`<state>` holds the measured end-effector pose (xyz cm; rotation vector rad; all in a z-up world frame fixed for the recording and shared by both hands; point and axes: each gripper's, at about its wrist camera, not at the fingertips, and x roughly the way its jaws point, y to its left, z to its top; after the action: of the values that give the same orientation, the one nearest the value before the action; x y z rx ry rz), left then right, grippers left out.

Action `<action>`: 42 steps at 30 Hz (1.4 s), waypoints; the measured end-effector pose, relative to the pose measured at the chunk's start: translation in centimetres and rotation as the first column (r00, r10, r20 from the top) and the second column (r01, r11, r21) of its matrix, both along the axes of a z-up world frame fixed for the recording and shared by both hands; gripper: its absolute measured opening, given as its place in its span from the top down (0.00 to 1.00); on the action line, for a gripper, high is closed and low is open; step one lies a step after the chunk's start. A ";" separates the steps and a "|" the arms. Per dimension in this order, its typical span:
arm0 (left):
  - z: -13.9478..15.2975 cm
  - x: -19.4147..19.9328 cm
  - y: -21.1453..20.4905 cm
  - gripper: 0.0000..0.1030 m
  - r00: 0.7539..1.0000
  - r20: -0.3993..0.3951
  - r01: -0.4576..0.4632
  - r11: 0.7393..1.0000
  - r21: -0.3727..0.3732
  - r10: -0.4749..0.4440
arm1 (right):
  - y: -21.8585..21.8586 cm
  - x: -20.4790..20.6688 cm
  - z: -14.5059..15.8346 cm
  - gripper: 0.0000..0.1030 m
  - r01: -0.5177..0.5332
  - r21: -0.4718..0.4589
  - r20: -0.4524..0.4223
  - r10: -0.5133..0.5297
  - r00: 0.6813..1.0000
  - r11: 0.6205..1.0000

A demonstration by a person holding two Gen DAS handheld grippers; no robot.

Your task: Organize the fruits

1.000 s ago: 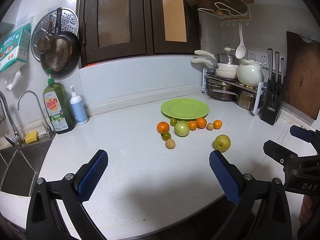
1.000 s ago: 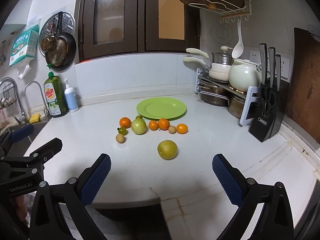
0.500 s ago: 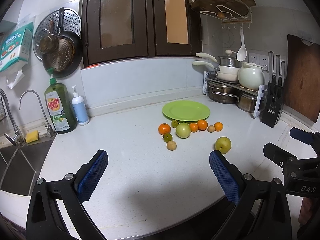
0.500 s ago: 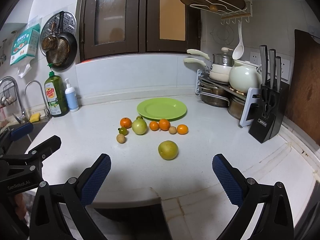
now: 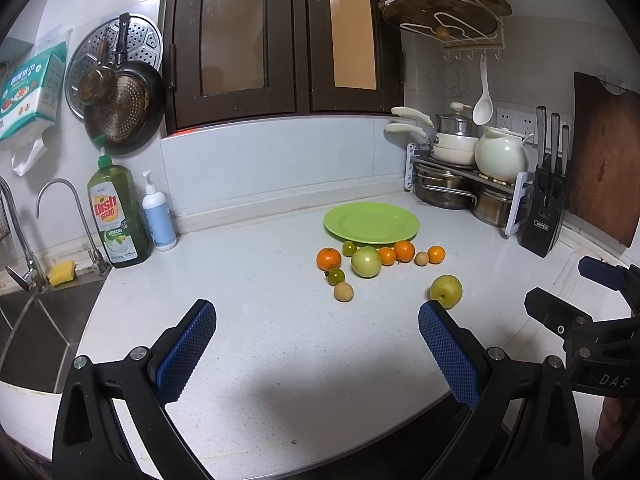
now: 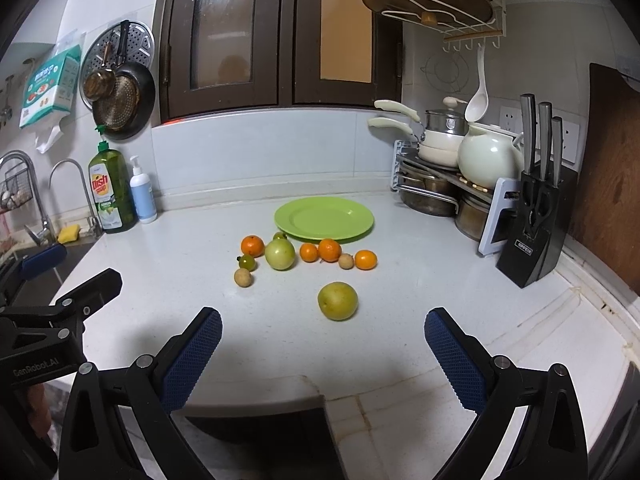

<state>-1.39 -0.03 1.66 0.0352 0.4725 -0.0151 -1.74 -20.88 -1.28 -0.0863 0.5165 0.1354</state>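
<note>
An empty green plate [image 5: 371, 223] [image 6: 324, 218] lies at the back of the white counter. Several fruits lie loose in front of it: oranges [image 5: 329, 258] [image 6: 330, 249], a green apple [image 5: 366, 262] [image 6: 279, 254], small green and tan fruits [image 5: 343, 291], and a yellow-green pear [image 5: 446, 291] [image 6: 337, 301] nearest me. My left gripper [image 5: 316, 312] is open and empty over the counter's front. My right gripper [image 6: 323, 322] is open and empty, just short of the pear.
A sink [image 5: 36, 320] with taps, a dish soap bottle [image 5: 116, 216] and a pump bottle [image 5: 159, 216] stand at the left. A pot rack [image 6: 448, 184], knife block [image 6: 534, 236] and wooden board [image 6: 612, 184] stand at the right.
Both views have drifted slightly; the fruits sit a little higher and nearer in frame. Nothing on the counter has moved, and both grippers stay open.
</note>
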 end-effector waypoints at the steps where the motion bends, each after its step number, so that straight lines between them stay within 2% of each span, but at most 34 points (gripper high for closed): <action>1: 0.0 0.1 0.1 0.00 1.000 -0.001 0.001 1.000 -0.001 -0.001 | 0.1 0.0 0.0 0.01 0.000 -0.001 0.000 0.000 1.000 1.000; 15: -0.6 2.1 0.9 0.00 0.999 -0.024 0.026 1.000 -0.014 -0.026 | 0.9 1.9 -0.5 0.01 0.007 -0.004 -0.028 -0.007 1.000 1.000; 22: -1.6 5.1 1.6 0.00 0.998 -0.059 0.024 1.000 -0.012 -0.025 | 1.5 4.5 -1.5 0.01 0.025 -0.001 -0.060 -0.025 0.998 1.000; 28: -2.6 8.1 1.3 0.01 0.995 -0.074 0.066 0.998 0.014 -0.065 | 1.9 7.3 -2.9 0.01 0.041 0.012 -0.107 -0.039 0.994 0.999; 37: -5.0 13.5 0.9 0.15 0.975 -0.152 0.166 0.986 0.000 -0.164 | 1.5 11.7 -5.4 0.01 0.112 0.031 -0.196 -0.103 0.975 0.993; 42: -6.9 16.6 1.0 0.24 0.950 -0.212 0.230 0.973 -0.015 -0.227 | 1.5 13.8 -7.0 0.09 0.157 0.043 -0.253 -0.141 0.957 0.987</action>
<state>15.16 0.99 -5.24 0.0990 0.6807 -0.2464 12.09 -19.37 -8.30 0.0320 0.7676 0.0137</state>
